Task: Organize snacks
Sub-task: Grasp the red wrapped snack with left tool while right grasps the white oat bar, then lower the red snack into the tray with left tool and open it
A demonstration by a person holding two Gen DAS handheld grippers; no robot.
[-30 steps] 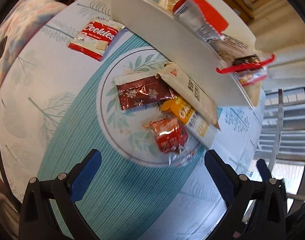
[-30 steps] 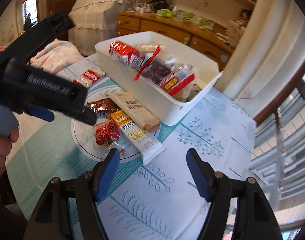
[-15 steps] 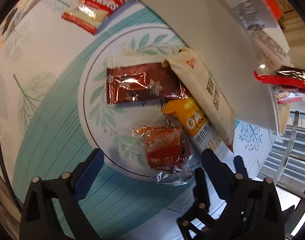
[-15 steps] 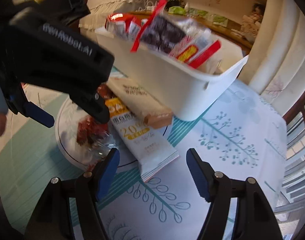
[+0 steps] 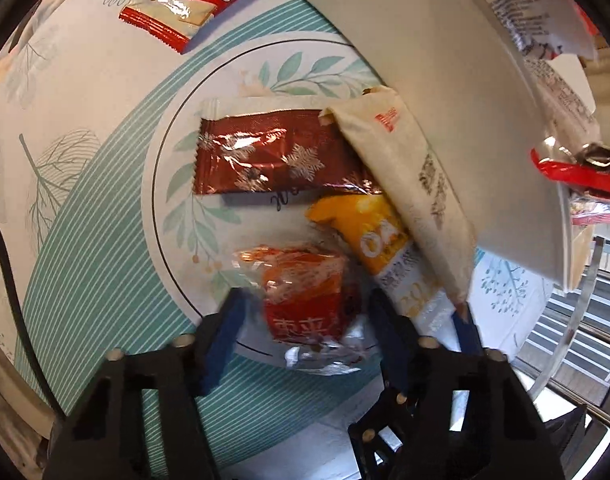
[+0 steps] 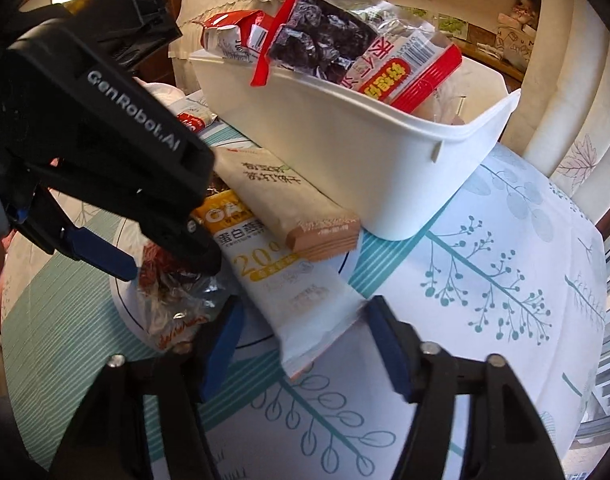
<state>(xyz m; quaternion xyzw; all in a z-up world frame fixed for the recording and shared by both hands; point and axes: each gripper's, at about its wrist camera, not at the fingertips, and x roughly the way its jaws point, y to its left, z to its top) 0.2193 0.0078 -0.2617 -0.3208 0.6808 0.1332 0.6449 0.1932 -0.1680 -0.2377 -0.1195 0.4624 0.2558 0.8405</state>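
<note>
Only the left wrist view shows the cookie packet (image 5: 189,0) and brown wrapper (image 5: 265,152) on the desk (image 5: 85,240); the right shows the full white bin (image 6: 345,152). The left claw (image 5: 305,320), just closing, straddles the red snack (image 5: 305,300); contact is unclear. The right claw (image 6: 305,332), also narrowing, brackets the yellow-and-white bar's (image 6: 289,280) end.
</note>
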